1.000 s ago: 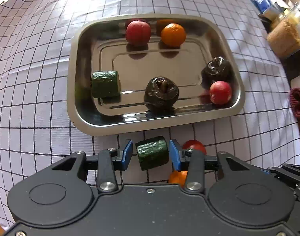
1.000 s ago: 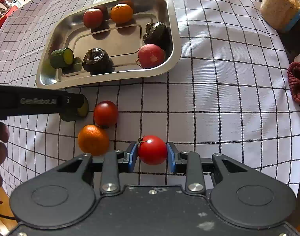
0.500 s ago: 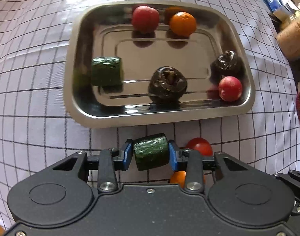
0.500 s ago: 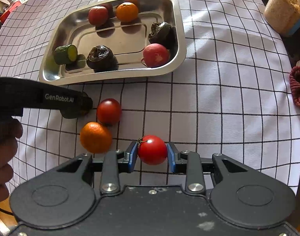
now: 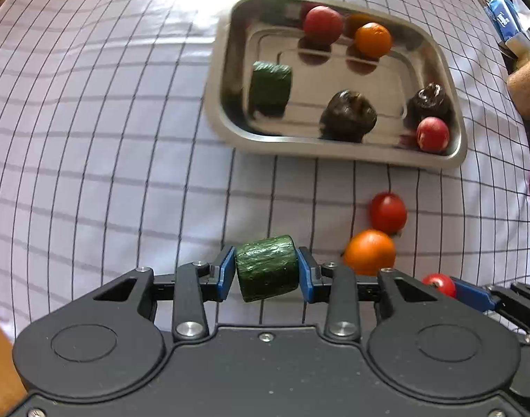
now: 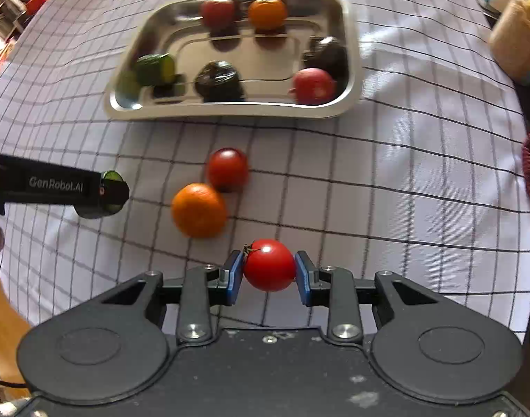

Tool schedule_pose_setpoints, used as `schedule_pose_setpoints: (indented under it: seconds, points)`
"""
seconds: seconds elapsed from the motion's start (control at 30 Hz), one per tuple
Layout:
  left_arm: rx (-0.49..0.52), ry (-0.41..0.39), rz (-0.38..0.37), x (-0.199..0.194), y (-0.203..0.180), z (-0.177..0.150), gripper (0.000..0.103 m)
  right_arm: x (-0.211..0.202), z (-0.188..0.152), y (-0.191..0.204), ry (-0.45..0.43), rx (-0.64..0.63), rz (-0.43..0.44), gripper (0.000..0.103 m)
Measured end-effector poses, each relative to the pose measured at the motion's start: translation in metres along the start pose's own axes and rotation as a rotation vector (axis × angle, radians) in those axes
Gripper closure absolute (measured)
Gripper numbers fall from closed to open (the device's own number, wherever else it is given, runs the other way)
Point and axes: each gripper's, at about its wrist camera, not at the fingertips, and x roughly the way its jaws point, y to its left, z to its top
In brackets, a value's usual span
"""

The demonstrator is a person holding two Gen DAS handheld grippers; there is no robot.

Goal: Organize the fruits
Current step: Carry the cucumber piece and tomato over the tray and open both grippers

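Cloth (image 5: 91, 139), checked, covers the table, and the steel tray (image 5: 226, 128) lies on it well ahead of both tongs, already holding a cucumber piece, two dark fruits, two red ones and an orange. Outside it, an orange (image 6: 199, 210) and a tomato (image 6: 227, 169) sit touching on the cloth, between the tray and the tongs. The left gripper (image 5: 266, 269) is clenched on a cucumber chunk (image 5: 266, 267), pads on its cut ends; the right gripper (image 6: 269, 271) is clamped on a small tomato (image 6: 269, 264), held by its sides. Both loads look clear of the cloth. To finish well, I would carry each over the tray's rim, lower it to a bare patch of the floor, perhaps cucumber beside cucumber and tomato by the red fruit, and open only once it rests, since round fruit will likely roll.
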Motion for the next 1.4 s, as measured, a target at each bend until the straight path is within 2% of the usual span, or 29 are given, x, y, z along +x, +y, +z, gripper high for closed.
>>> schedule_pose_setpoints:
  seconds: [0.13,0.23,0.4,0.5,0.73,0.87,1.07,1.27,1.4]
  points:
    - [-0.049,-0.002,0.010,-0.011,0.013,-0.014,0.057,0.003,0.000,0.014,0.040,-0.070,0.029,0.070]
    - [-0.081,-0.040,0.016,-0.023,0.024,-0.022,0.057,0.005,0.005,0.030,0.078,-0.161,0.048,0.070]
    - [-0.204,-0.072,0.054,-0.036,0.045,-0.027,0.057,0.005,0.016,0.061,0.133,-0.301,0.075,0.070]
    - [-0.248,-0.090,0.061,-0.042,0.054,-0.029,0.057,0.008,0.027,0.077,0.161,-0.347,0.096,0.070]
    - [-0.360,-0.092,0.057,-0.040,0.085,-0.028,0.057,0.011,0.055,0.105,0.158,-0.405,0.104,0.070]
    - [-0.380,-0.081,0.048,-0.033,0.093,-0.029,0.057,0.021,0.067,0.120,0.176,-0.421,0.105,0.070]
    - [-0.385,-0.030,0.045,-0.019,0.101,-0.024,0.057,0.030,0.068,0.124,0.212,-0.407,0.107,0.070]
    - [-0.309,-0.034,0.046,-0.021,0.087,-0.010,0.057,0.031,0.072,0.112,0.211,-0.340,0.112,0.070]
    - [-0.242,-0.041,0.031,-0.023,0.068,-0.004,0.057,0.022,0.073,0.099,0.139,-0.274,0.102,0.070]
